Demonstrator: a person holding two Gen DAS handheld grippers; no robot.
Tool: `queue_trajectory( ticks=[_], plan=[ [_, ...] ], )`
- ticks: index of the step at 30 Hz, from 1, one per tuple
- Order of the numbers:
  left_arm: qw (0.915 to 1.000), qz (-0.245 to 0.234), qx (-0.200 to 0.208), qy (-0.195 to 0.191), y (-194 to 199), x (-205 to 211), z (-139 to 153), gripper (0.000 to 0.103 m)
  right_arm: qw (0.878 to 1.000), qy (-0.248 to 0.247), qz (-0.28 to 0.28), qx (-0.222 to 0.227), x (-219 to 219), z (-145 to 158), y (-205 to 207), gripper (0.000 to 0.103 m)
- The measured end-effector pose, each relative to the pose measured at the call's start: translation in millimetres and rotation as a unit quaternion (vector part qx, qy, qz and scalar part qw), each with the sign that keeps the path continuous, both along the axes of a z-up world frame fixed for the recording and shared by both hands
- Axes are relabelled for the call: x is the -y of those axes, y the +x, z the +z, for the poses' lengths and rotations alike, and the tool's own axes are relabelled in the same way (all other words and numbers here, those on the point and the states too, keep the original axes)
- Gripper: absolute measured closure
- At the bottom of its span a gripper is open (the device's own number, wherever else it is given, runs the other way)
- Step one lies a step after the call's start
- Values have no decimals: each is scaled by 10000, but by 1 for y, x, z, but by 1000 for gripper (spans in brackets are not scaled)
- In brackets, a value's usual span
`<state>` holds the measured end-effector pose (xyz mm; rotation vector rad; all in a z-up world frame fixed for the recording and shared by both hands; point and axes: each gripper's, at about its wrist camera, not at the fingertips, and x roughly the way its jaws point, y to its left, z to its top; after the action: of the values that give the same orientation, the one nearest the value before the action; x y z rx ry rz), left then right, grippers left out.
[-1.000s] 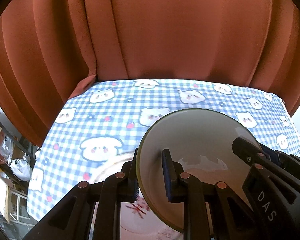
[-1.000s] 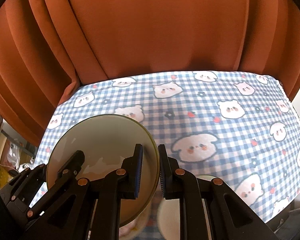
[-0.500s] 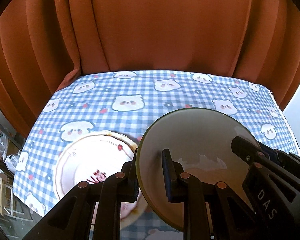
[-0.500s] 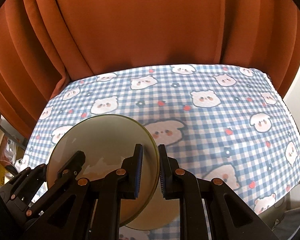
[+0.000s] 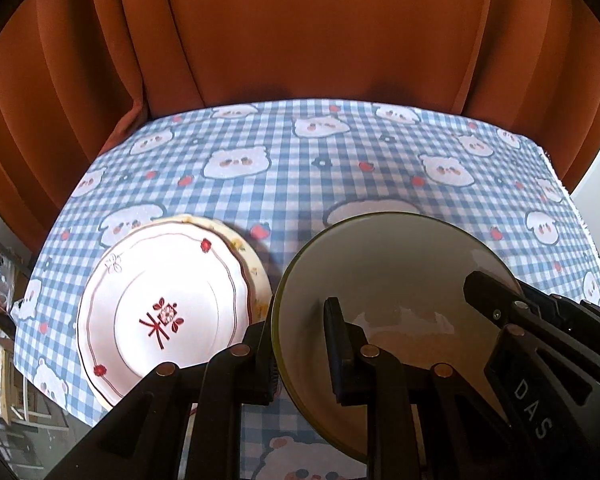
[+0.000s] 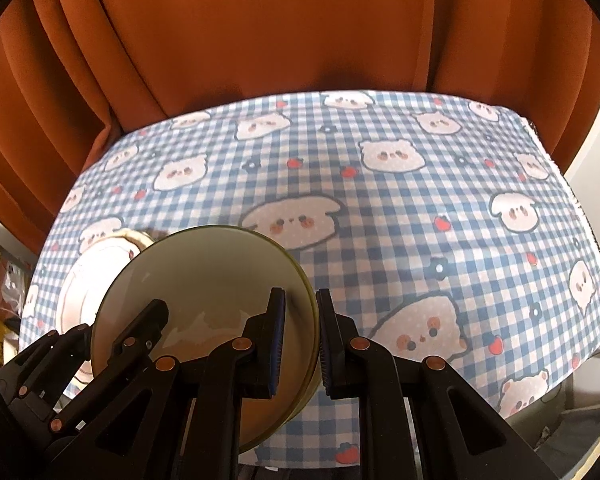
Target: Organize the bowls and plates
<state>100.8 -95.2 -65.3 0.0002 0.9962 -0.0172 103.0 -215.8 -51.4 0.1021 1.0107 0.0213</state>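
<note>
Left wrist: claw (image 5: 300, 340) steeply downward

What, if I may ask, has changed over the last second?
Both grippers carried the green-rimmed bowl toward the near edge of the table and lower; the stacked plates came fully into the left wrist view. Left gripper and right gripper stayed clamped on opposite rims.

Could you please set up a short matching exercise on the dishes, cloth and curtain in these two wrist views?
Things:
1. olive-rimmed bowl
2. white plate with red design
3. checked tablecloth
4. curtain

States:
A. hangs behind the table, rust orange
B. lies on another plate
C. clamped at opposite rims by the left gripper and right gripper
D. blue and white, printed with bears

Pairs: 1-C, 2-B, 3-D, 4-A
</note>
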Motion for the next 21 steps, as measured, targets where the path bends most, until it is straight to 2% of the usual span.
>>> queue_trajectory(
  ticks=[10,17,21],
  plan=[
    [9998,-49,-166,4,2,4,-15,86,9997,-198,42,-147,-3,-15,4,84],
    [9995,-74,-13,297,-1,11,-21,86,9991,-418,58,-65,-5,-22,2,84],
    [9995,-42,4,309,-2,11,-22,86,9995,-311,16,-102,-1,-27,2,84]
  ],
)
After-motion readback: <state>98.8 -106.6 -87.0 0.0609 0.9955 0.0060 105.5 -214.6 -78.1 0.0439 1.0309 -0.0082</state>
